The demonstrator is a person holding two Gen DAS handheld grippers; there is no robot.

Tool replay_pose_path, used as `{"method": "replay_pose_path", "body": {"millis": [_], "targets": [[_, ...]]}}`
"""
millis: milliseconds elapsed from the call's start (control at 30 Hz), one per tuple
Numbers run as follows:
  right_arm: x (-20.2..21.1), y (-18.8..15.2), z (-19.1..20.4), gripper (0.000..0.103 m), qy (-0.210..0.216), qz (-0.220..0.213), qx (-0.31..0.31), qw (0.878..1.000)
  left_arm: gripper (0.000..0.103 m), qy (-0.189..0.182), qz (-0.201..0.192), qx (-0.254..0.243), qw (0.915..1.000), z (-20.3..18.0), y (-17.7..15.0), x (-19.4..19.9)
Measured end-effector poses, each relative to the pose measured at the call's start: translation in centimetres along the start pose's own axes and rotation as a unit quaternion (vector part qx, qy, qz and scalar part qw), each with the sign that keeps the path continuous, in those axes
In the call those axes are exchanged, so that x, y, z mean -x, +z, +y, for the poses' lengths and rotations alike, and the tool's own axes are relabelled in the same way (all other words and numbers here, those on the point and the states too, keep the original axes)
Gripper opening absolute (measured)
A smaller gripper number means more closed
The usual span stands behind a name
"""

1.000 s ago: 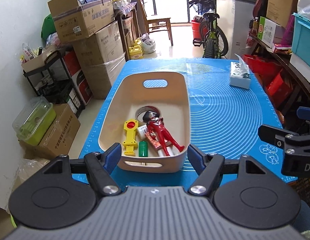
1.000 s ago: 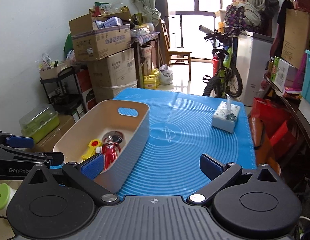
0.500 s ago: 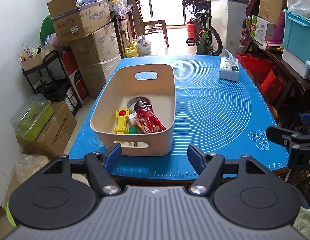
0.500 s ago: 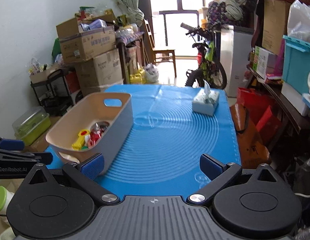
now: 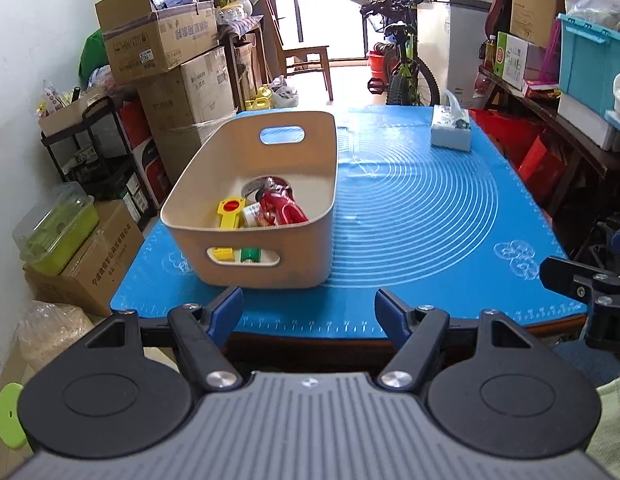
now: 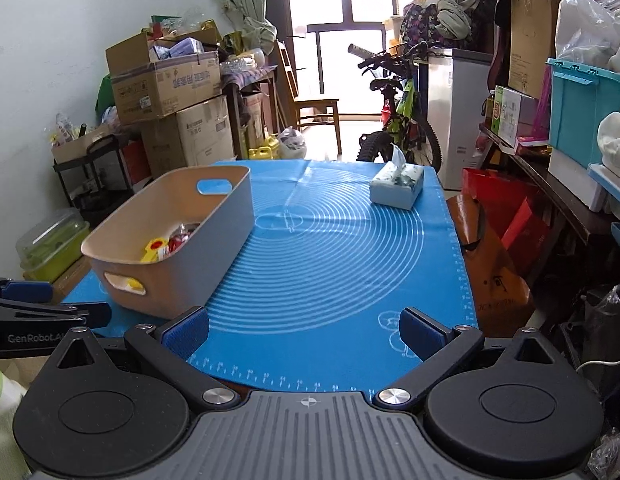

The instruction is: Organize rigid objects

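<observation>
Both claws sit off the near edge of the desk (image 5: pixel 390 322), holding nothing. Left claw (image 5: pixel 308 312): jaws apart, empty. Right claw (image 6: pixel 304 330): jaws apart, empty. Right claw also shows at 3 o'clock in the left view; left claw at 9 o'clock in the right view.

Task items are all in the beige bin (image 5: pixel 326 184), which stands on the blue mat (image 5: pixel 410 216) at 11 o'clock from the left claw. Inside: yellow toy (image 5: pixel 230 214), red figure (image 5: pixel 280 206), green piece (image 5: pixel 251 255) visible through the near handle slot, plus a round item behind them, too hidden to name. No loose rigid items on the mat that I can see; only the tissue box (image 5: pixel 450 132) at 1 o'clock, far end.

Judgement: sorting looks done or nearly so, and this reads as a pulled-back stance. If anything remains:
- keep jaws wide on approach
- come in over the bin rim, not through the wall
- drop low to avoid bounce-out
- leave the tissue box alone; it's soft goods

Readable text: "GenRobot.AI" on the left claw body in the right view. Cardboard boxes (image 6: pixel 166 84) at 10 o'clock carry printed labels, but they're too small to read.
</observation>
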State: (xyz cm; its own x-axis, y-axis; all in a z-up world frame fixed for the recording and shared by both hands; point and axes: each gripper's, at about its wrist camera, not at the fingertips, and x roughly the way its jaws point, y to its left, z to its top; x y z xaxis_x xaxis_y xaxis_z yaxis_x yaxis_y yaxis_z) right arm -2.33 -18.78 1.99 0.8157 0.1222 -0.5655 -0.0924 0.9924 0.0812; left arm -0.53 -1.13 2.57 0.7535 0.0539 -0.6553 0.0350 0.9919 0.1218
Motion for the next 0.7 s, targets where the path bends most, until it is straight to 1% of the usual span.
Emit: {"method": "replay_pose_path", "body": {"millis": [133,400,700], "targets": [[-0.1,-1.3,0.3,0.100,-0.002,-0.001,0.006,1.000,0.074,-0.001,0.006,0.001,1.0000,0.1,-0.9,-0.5],[-0.1,-2.7,0.4,0.100,-0.002,-0.013,0.002,1.000,0.074,-0.002,0.008,0.003,1.0000,0.1,-2.0,-0.9],[-0.2,-3.4,0.7,0.100,-0.008,-0.026,0.013,1.000,0.073,-0.005,0.006,0.009,0.9999,0.0,-2.7,-1.4]]}}
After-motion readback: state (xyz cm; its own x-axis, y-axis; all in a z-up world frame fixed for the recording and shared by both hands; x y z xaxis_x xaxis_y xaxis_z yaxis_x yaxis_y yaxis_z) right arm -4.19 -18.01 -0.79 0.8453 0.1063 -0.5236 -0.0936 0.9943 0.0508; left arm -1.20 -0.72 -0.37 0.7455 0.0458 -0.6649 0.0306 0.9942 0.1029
